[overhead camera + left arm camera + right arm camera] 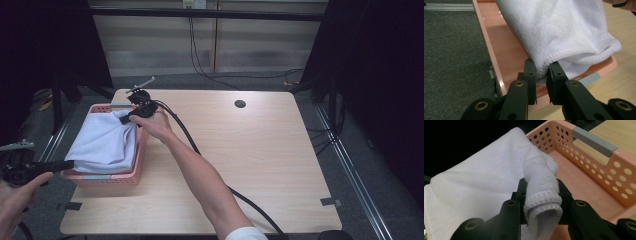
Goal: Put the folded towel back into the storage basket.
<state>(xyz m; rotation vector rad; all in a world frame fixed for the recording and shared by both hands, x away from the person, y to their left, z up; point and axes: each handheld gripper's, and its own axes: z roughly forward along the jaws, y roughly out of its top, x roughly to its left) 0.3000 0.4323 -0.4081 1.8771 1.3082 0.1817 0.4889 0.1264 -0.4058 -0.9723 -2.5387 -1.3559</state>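
White towel (pixel 105 142) is draped over the pink perforated basket (pixel 107 178), which sits at the 9 o'clock side of the bench (pixel 260 160), near its left edge. Towel is stretched between both grippers.

Left gripper (pixel 67 165): at the basket's near-left corner, roughly 7 o'clock of the basket, hand off the bench edge. Left gripper view shows it pinching the towel's stitched hem (pixel 564 53), cloth squeezed between the two black jaws, basket floor just behind.

Right gripper (pixel 125 119): at the basket's far-right corner, about 1 o'clock of the basket, forearm reaching diagonally across the bench. Right gripper view shows the jaws clamped on a folded corner of the towel (pixel 541 192), hem rolled over between them. Grey handle strip (pixel 594 141) on the basket's end wall sits at 1 o'clock in that view.

Towel hangs above the basket floor at both pinch points; its middle covers most of the basket opening. Black cable (pixel 210 165) trails from the right gripper back across the bench.
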